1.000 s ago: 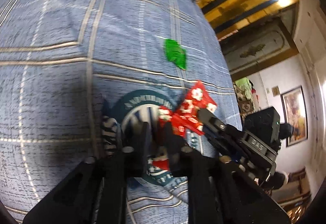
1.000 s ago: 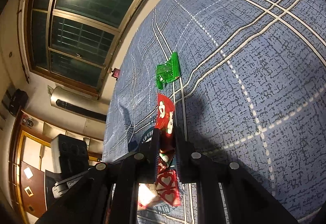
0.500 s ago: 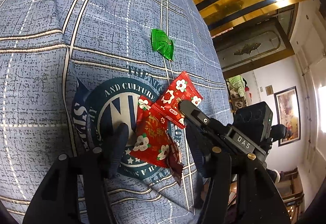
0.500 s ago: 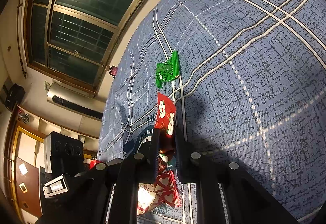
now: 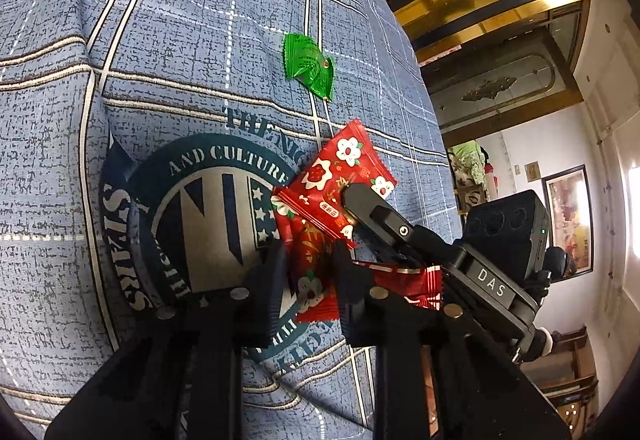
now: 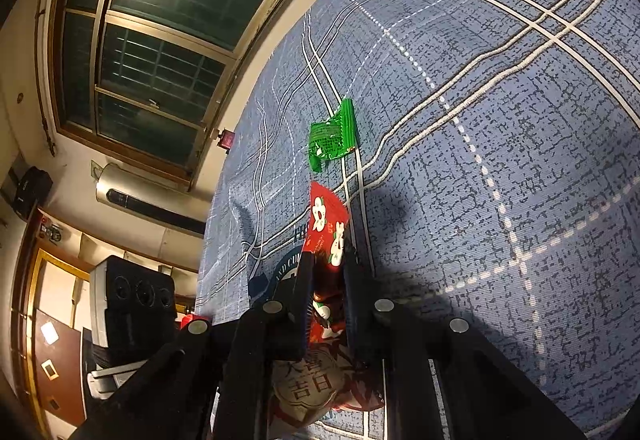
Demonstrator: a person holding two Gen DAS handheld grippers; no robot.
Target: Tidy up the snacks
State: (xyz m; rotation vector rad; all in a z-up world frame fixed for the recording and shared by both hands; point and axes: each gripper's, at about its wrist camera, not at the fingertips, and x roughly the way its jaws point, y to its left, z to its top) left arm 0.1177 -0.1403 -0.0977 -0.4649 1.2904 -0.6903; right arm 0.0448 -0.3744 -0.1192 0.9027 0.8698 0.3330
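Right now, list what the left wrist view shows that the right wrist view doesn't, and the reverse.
Left wrist only: the round emblem printed on the blue plaid cloth in full, the right gripper from outside, and a framed picture. Right wrist only: dark windows and a lower packet with a round label. Both: the green packet, and red flowered packets pinched in each shut gripper.

1. The blue checked cloth (image 5: 168,51) covering the table is showing a coarse, matt weave.
2. The red snack packets (image 5: 344,175) are gleaming like glossy, crinkled foil.
3. The green packet (image 5: 308,63) is shining, creased.
4. The left gripper (image 5: 308,260) and right gripper (image 6: 326,272) are looking like matt black plastic with metal screws.
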